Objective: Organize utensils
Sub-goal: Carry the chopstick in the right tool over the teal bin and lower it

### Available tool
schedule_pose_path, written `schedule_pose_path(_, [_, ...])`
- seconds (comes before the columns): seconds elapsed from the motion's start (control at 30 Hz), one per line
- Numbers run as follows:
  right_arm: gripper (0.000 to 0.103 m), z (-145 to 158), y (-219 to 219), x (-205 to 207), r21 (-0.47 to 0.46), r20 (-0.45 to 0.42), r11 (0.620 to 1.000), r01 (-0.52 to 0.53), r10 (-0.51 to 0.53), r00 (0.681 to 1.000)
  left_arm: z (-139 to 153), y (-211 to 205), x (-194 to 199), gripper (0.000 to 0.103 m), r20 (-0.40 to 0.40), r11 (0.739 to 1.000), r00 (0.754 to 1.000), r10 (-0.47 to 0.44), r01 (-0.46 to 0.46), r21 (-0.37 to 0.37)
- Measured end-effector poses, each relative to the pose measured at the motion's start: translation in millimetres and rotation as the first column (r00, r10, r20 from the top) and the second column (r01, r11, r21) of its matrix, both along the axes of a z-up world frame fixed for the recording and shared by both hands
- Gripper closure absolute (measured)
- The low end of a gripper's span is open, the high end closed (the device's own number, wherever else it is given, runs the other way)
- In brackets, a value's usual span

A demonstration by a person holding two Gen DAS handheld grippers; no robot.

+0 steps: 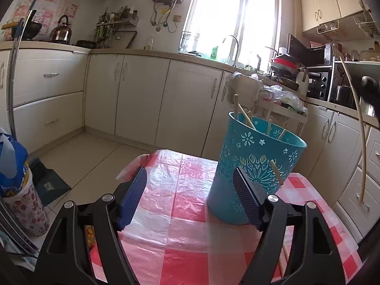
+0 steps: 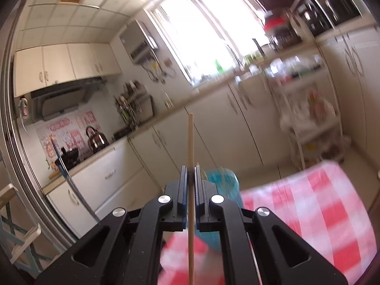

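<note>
Right wrist view: the right gripper [image 2: 190, 169] has its jaws pinching one upright chopstick [image 2: 190, 140], above and beside the teal holder [image 1: 255, 166]. Left gripper [image 1: 190, 185] jaws stand spread, nothing between them, its right pad just before the holder. Several chopsticks stand inside the holder on the checked counter [image 1: 180, 213].

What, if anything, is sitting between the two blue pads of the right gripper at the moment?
A single wooden chopstick stands upright between the pads of the right gripper, which are shut on it; the right wrist view shows this, with the teal holder blurred behind.
</note>
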State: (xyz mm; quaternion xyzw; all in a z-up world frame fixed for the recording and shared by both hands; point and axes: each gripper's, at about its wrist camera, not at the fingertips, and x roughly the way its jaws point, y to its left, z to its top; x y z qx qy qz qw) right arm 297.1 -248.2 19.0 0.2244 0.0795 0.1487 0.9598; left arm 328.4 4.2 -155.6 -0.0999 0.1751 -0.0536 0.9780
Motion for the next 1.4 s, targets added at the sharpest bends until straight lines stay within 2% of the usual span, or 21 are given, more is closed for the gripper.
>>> schedule_pose_path(0.17, [0.097, 45, 19, 13, -0.089, 0.160, 0.991, 0.101, -0.085, 0.983, -1, 3, 1, 0.032, -0.002, 1.000, 1.000, 0.008, -0.008, -0.006])
schedule_pose_path(0.23, [0.097, 52, 26, 21, -0.125, 0.206, 0.980, 0.157, -0.130, 0.970, -1, 2, 1, 0.032, 0.002, 1.000, 1.000, 0.011, -0.010, -0.005])
schedule_pose_path(0.37, [0.097, 48, 33, 52, -0.158, 0.220, 0.961, 0.229, -0.191, 0.957, 0, 0, 2, 0.032, 0.003, 1.000, 1.000, 0.007, -0.007, 0.000])
schedule_pose_path(0.6, [0.097, -8, 47, 90, -0.237, 0.123, 0.941, 0.242, -0.218, 0.968, -1, 4, 6, 0.032, -0.013, 1.000, 1.000, 0.014, -0.015, -0.019])
schedule_pose_path(0.77, [0.097, -50, 56, 81, -0.308, 0.051, 0.933, 0.188, -0.181, 0.982, -1, 4, 5, 0.032, -0.012, 1.000, 1.000, 0.018, -0.018, -0.022])
schedule_pose_path(0.9, [0.097, -69, 59, 76, -0.348, 0.000, 0.927, 0.141, -0.151, 0.989, -1, 3, 6, 0.032, -0.014, 1.000, 1.000, 0.020, -0.020, -0.019])
schedule_pose_path(1.1, [0.096, -79, 59, 75, -0.372, -0.065, 0.925, 0.076, -0.107, 0.992, -2, 4, 7, 0.031, -0.020, 0.999, 1.000, 0.024, -0.024, -0.020])
schedule_pose_path(1.2, [0.084, -79, 60, 72, -0.379, -0.078, 0.924, 0.055, -0.092, 0.993, -2, 5, 8, 0.030, -0.023, 0.999, 0.999, 0.026, -0.026, -0.021])
schedule_pose_path(1.4, [0.070, -62, 45, 44, -0.336, -0.047, 0.938, 0.087, -0.109, 0.993, -3, 6, 9, 0.026, -0.027, 0.999, 0.999, 0.028, -0.029, -0.027])
